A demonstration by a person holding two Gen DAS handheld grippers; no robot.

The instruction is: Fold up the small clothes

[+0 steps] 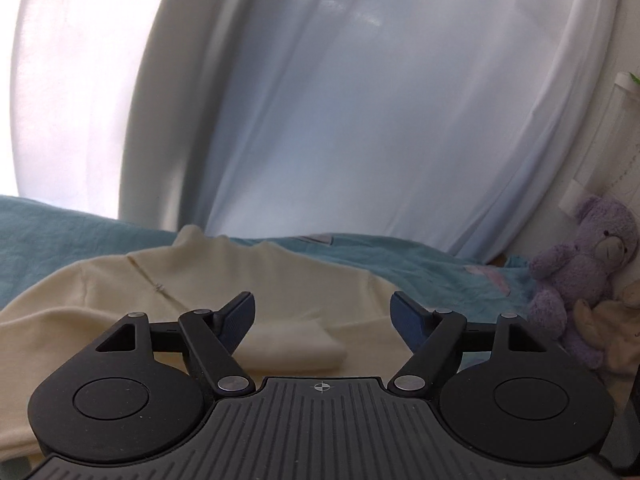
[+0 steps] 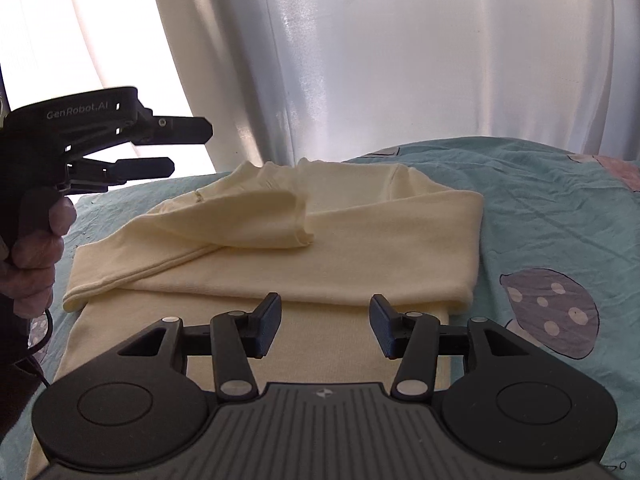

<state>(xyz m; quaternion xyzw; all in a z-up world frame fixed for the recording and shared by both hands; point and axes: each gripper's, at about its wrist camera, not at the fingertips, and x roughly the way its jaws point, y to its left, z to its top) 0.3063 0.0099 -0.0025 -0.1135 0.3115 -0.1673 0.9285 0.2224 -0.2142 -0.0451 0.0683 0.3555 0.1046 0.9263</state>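
A cream long-sleeved top (image 2: 360, 240) lies on a teal bedsheet (image 2: 540, 208), partly folded, with one sleeve laid across its body. It also shows in the left wrist view (image 1: 280, 292). My right gripper (image 2: 325, 308) is open and empty, low over the top's near edge. My left gripper (image 1: 322, 308) is open and empty, held above the top. In the right wrist view the left gripper (image 2: 192, 148) hangs in the air at the left, above the sleeve end, jaws apart.
White curtains (image 2: 360, 60) hang behind the bed. A purple teddy bear (image 1: 580, 276) and a beige soft toy (image 1: 616, 332) sit at the bed's right edge. The sheet has a mushroom print (image 2: 552, 312).
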